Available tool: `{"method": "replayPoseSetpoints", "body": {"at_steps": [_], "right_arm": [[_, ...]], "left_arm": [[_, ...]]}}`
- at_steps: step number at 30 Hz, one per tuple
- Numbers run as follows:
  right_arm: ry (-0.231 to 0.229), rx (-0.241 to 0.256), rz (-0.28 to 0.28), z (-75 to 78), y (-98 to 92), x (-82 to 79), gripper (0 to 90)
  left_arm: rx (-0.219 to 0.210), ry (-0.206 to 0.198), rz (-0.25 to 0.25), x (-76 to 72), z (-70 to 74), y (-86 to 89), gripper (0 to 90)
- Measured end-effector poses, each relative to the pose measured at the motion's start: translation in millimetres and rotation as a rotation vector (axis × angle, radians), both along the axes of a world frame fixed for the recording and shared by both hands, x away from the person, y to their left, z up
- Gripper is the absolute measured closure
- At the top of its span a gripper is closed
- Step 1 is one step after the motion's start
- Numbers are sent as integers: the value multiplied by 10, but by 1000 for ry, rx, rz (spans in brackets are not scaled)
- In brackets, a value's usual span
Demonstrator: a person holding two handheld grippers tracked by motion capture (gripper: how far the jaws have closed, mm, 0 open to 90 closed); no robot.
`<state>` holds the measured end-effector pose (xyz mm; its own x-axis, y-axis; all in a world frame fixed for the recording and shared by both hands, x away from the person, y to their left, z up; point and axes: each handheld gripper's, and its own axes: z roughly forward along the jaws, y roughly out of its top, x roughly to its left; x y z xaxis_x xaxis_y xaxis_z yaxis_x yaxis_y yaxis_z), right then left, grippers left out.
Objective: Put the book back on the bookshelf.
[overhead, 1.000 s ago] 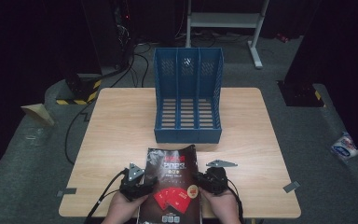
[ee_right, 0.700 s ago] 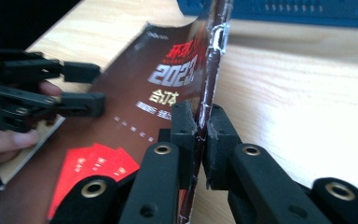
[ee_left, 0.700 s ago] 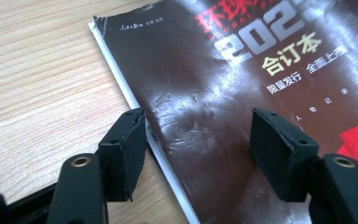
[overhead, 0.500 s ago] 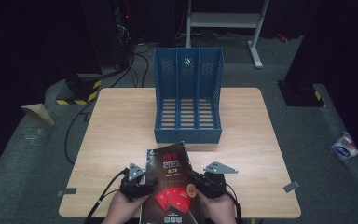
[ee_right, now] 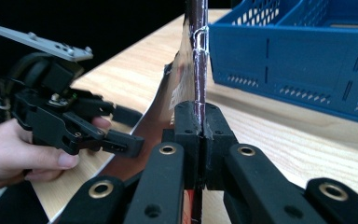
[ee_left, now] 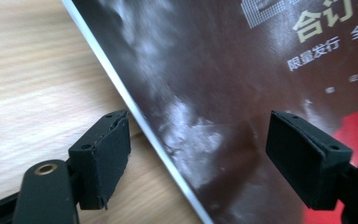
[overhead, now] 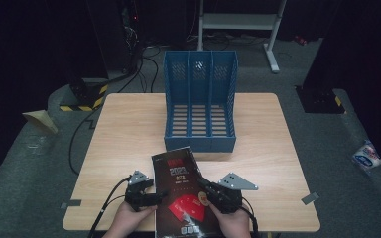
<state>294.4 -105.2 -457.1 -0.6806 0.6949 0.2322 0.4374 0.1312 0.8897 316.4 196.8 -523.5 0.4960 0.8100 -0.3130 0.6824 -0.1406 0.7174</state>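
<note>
A dark glossy magazine (overhead: pixel 177 191) with red shapes and white print lies near the table's front edge, in front of a blue three-slot file rack (overhead: pixel 200 99). My right gripper (overhead: pixel 204 192) is shut on the magazine's right edge. In the right gripper view that edge (ee_right: pixel 198 60) stands upright out of the closed pads (ee_right: pixel 189 123), so the magazine tilts up on that side. My left gripper (overhead: pixel 158 196) is open at the left edge. In the left gripper view that edge (ee_left: pixel 168 140) runs between the spread pads (ee_left: pixel 103 158).
The blue rack (ee_right: pixel 307 56) stands just beyond the magazine, its open slots facing up. Bare wooden tabletop (overhead: pixel 129 129) lies to both sides. Cables, a cardboard wedge (overhead: pixel 39 121) and a white packet (overhead: pixel 367 154) lie on the grey floor around the table.
The magazine has tilted, its right edge rising in the right gripper, so it looks narrower from above. Both hands stayed near the front edge.
</note>
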Motion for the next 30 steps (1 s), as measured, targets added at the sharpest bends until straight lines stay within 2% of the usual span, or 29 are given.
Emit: {"method": "replayPoseSetpoints", "body": {"at_steps": [4, 5, 6, 7, 9, 11, 12, 16, 17, 18, 19, 20, 21, 22, 23, 24, 26, 28, 30], "right_arm": [[-16, 34, -5, 72, -30, -20, 868], [-16, 34, -5, 72, -30, -20, 868], [-26, 37, -14, 98, -44, -33, 868], [-26, 37, -14, 98, -44, -33, 868], [-35, 44, -15, 120, -62, -33, 868], [-35, 48, -18, 129, -68, -35, 868], [-45, 51, -20, 148, -76, -43, 868], [-59, 57, -27, 179, -94, -46, 868], [-63, 69, -28, 193, -112, -40, 869], [-63, 69, -28, 193, -112, -40, 869], [-67, 69, -35, 203, -120, -43, 869], [-86, 70, -44, 223, -137, -49, 869], [-86, 70, -44, 223, -137, -49, 869], [-103, 68, -61, 247, -155, -59, 869], [-103, 68, -61, 247, -155, -59, 869], [-124, 67, -80, 267, -171, -67, 868], [-131, 69, -97, 287, -188, -74, 869], [-134, 69, -103, 296, -197, -76, 869], [-160, 71, -129, 325, -235, -85, 868]], "left_arm": [[-84, 26, -37, 57, -21, -22, 229], [-84, 26, -37, 57, -21, -22, 243], [-94, 46, -68, 120, -13, -25, 247], [-94, 46, -68, 120, -13, -25, 247], [-140, 73, -101, 216, -21, -17, 257], [-147, 74, -105, 240, -30, -27, 264], [-176, 83, -109, 280, -44, -45, 284], [-192, 95, -119, 331, -48, -67, 319], [-220, 96, -118, 361, -43, -81, 318], [-220, 96, -118, 361, -43, -81, 322], [-245, 101, -114, 376, -41, -84, 322], [-281, 88, -110, 403, -37, -83, 346], [-281, 88, -110, 403, -37, -83, 370], [-298, 61, -95, 422, -27, -89, 397], [-298, 61, -95, 422, -27, -89, 432], [-302, 32, -83, 434, 9, -114, 450], [-304, 11, -73, 447, 54, -133, 502], [-309, 2, -71, 454, 78, -137, 527], [-310, -36, -69, 468, 154, -166, 595]]}}
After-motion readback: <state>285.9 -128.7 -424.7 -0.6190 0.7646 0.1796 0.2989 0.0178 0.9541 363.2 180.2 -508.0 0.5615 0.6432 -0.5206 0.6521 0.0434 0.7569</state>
